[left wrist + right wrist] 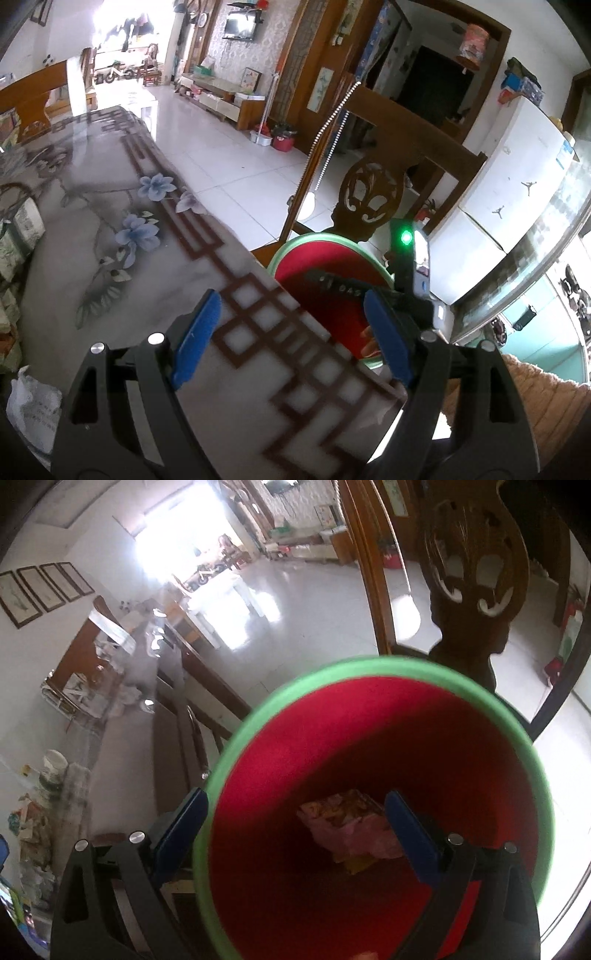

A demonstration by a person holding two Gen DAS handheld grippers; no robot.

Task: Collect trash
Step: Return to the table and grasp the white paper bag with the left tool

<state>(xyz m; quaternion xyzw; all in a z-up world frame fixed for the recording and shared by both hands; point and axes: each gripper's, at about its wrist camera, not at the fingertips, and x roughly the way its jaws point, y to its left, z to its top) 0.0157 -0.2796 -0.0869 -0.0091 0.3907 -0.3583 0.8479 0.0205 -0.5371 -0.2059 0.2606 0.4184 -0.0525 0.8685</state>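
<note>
Two grippers, both with jaws apart and holding nothing. Left gripper [291,338] hovers over the desk [110,229] edge, near a crumpled white paper [33,410] at the desk's near-left edge. Right gripper [295,834] straddles the green rim of the red bin [369,738], one finger inside; pink and yellow wrapper trash [351,823] lies at its bottom. Carved wooden chair [476,572] stands just behind the bin.

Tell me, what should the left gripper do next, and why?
Probably swing the left gripper back toward the crumpled white paper at the table's near edge. Its jaws are open and empty, the red bin already holds wrappers below the open right gripper, and that paper is not yet collected.
</note>
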